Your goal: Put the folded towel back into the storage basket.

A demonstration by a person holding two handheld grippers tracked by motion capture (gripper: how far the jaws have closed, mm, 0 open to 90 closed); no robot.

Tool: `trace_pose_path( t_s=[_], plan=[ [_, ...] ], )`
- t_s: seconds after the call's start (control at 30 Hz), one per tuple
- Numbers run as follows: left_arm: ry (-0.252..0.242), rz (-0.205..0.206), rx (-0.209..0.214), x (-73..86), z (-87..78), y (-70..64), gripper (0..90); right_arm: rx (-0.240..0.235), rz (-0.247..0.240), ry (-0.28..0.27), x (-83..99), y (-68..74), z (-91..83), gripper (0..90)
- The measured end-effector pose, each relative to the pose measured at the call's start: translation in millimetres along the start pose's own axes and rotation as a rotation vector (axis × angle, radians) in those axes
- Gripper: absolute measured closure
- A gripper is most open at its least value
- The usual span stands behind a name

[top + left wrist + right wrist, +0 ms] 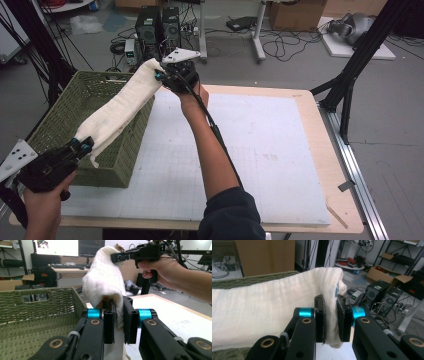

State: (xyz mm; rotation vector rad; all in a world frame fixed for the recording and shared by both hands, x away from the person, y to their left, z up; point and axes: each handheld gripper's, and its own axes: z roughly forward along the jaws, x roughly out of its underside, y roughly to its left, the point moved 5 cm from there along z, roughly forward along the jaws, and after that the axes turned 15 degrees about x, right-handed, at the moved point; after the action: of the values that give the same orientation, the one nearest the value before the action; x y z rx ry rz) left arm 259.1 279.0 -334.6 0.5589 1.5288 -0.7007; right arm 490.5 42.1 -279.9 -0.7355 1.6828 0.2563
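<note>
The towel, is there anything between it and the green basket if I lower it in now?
Nothing visible: the towel, clamped by the left gripper and right gripper, hangs over the open basket; what shows of its inside is bare.

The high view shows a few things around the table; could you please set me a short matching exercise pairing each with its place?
Things:
1. towel
2. basket
3. left claw
4. right claw

Places:
A. clamped on the towel's far end
B. standing at the table's left edge
C. stretched in the air above the basket
D. clamped on the towel's near end

Pairs: 1-C, 2-B, 3-D, 4-A
</note>
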Motion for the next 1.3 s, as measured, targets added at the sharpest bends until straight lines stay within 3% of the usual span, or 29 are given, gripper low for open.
trace_pose_path(
  t_s=[0.47, 0.9, 1.0, 1.17, 1.2, 1.27, 1.3],
  plan=[
    [0.017, -0.032, -0.096, 8.0, -15.8, 16.2, 81.1, -0.019, 0.005, 0.003, -20.0, 35.6, 42.2, 80.0],
    [0.035, -0.029, -0.165, 9.3, -22.7, 26.0, 79.8, -0.02, -0.022, 0.022, -25.8, 59.0, 73.8, 80.1],
    [0.048, -0.033, -0.198, 10.6, -25.3, 29.2, 79.2, -0.034, -0.018, 0.033, -25.0, 64.2, 83.0, 80.4],
    [0.059, -0.063, -0.218, 12.6, -27.9, 34.9, 68.6, -0.063, 0.001, 0.058, -23.0, 76.8, 103.4, 80.0],
    [0.057, -0.07, -0.23, 12.3, -28.4, 36.0, 63.2, -0.058, 0.0, 0.061, -22.8, 80.4, 108.1, 76.7],
    [0.044, -0.072, -0.268, 10.3, -30.3, 37.8, 46.9, -0.012, 0.004, 0.064, -20.6, 86.8, 116.7, 50.5],
    [0.038, -0.066, -0.276, 9.0, -31.2, 38.0, 43.0, -0.032, 0.023, 0.081, -18.2, 89.3, 120.6, 43.7]
  ],
)
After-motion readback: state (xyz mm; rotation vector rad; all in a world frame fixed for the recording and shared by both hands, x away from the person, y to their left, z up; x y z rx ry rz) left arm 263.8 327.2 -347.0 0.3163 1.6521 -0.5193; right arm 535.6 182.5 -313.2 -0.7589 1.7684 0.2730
